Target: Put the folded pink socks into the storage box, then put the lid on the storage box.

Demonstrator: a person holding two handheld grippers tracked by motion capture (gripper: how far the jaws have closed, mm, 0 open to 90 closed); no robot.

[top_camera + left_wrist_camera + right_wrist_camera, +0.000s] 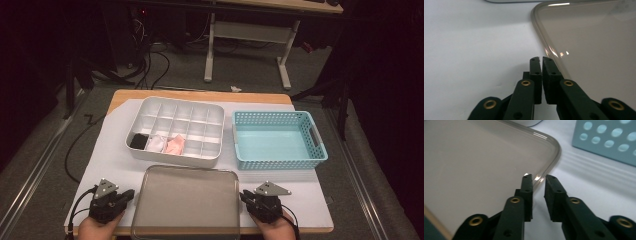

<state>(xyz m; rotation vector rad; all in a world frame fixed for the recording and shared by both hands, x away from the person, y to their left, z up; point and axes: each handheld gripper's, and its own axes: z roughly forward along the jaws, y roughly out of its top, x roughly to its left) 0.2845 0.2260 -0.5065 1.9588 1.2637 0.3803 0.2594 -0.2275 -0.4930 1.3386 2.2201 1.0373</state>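
Room is seen on both sides of the lid (186, 202). The lid is laid flat on the white mat (112, 150), close to the near edge of the table (200, 95). Its near edge is cut off by the bottom of the high view. A strip of bare mat is left between the lid and the white box (176, 131), and between the lid and the blue basket (277, 140).

The left gripper (125, 196) is held just beside the lid's left edge. In the left gripper view, its jaws are seen almost pressed together, with only a thin slit between them, and nothing is pinched. The lid's rim (546, 47) runs right beside the tips.

The right gripper (245, 197) is held just beside the lid's right edge. In the right gripper view, its jaws are spread a little. The rim (554, 157) lies at the tips but is not squeezed.

The lid is clear and a bit smoky, with round corners and a raised rim. Light is bounced off its edge.

The box is split into many small parts. Black, white and pink things are kept in its front row.
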